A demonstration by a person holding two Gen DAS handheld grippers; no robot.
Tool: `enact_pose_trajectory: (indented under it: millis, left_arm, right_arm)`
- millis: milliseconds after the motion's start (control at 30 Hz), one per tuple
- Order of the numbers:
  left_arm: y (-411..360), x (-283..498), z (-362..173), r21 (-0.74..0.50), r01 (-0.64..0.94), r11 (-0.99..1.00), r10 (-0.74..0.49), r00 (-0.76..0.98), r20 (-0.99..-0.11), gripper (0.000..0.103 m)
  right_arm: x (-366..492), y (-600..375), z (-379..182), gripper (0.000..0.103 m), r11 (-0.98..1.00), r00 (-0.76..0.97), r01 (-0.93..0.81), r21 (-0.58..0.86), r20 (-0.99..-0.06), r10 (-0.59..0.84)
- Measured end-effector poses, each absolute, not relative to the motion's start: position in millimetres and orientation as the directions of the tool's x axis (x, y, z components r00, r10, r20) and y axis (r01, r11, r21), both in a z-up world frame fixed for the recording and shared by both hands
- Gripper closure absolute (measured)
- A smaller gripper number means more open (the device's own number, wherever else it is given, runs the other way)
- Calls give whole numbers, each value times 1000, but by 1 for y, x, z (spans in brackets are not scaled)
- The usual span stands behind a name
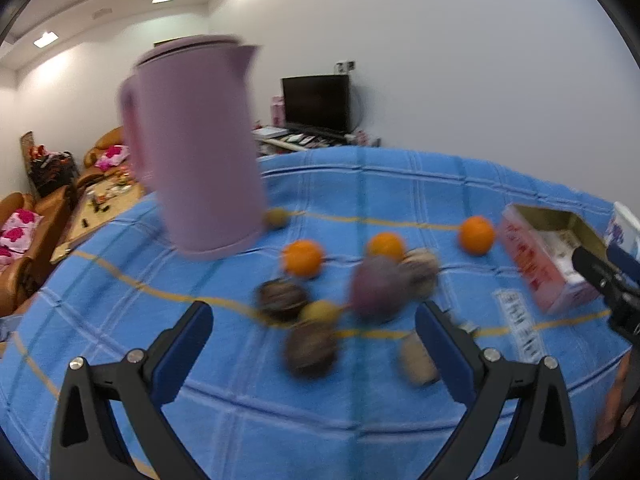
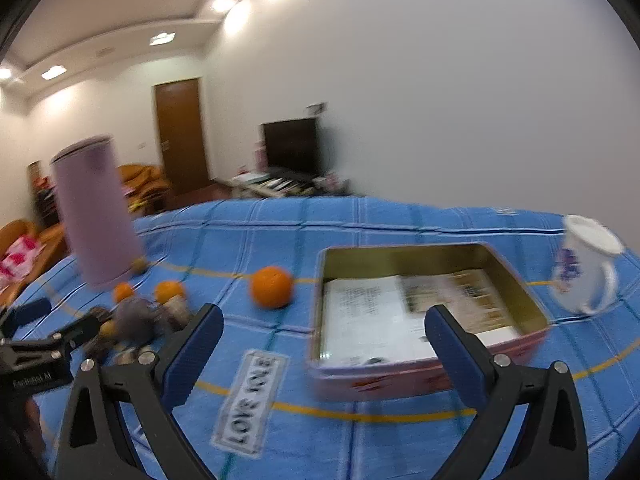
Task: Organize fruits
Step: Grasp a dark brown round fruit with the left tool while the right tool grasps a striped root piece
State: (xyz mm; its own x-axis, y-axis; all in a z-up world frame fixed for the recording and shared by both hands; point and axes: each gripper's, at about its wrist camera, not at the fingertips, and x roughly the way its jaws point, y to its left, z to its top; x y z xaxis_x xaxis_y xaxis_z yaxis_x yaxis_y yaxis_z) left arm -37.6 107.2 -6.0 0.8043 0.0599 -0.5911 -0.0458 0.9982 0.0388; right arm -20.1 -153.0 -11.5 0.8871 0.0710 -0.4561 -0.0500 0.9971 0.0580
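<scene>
Hovering with jaws spread wide and empty, the left gripper (image 1: 314,336) faces the fruits (image 1: 320,312) clustered at twelve o'clock. The right gripper (image 2: 324,340), equally wide, faces the tin (image 2: 532,296), whose long axis runs nine to three. Farther off sit three oranges (image 1: 476,235). Nothing appears sorted yet; the tin holds only paper.

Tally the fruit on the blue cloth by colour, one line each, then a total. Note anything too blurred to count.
Orange: 3
Dark purple or brown: 4
Yellowish or tan: 3
Total: 10; motion blur makes the dark cluster uncertain.
</scene>
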Motion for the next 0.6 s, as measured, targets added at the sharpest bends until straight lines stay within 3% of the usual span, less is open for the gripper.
enact_pose_trajectory:
  millis: [200, 333, 500, 567, 600]
  left_arm:
    - [156, -55, -22, 44, -77, 996, 88, 759, -645, 0]
    - [166, -53, -30, 46, -85, 995, 94, 730, -677, 0]
    - [161, -50, -28, 44, -50, 998, 67, 731, -680, 0]
    - [158, -47, -27, 39, -42, 998, 58, 725, -686, 0]
    - [157, -45, -27, 35, -42, 998, 55, 722, -690, 0]
  right_arm:
    - [-14, -109, -21, 16, 962, 796, -257, 93, -545, 265]
    - [-1, -69, -30, 16, 922, 690, -369, 120, -630, 358]
    - [12, -33, -46, 17, 901, 612, -418, 117, -697, 374]
    - [16, -25, -52, 25, 901, 595, -424, 91, -722, 352]
    - [19, -21, -55, 34, 894, 574, -436, 100, -734, 362]
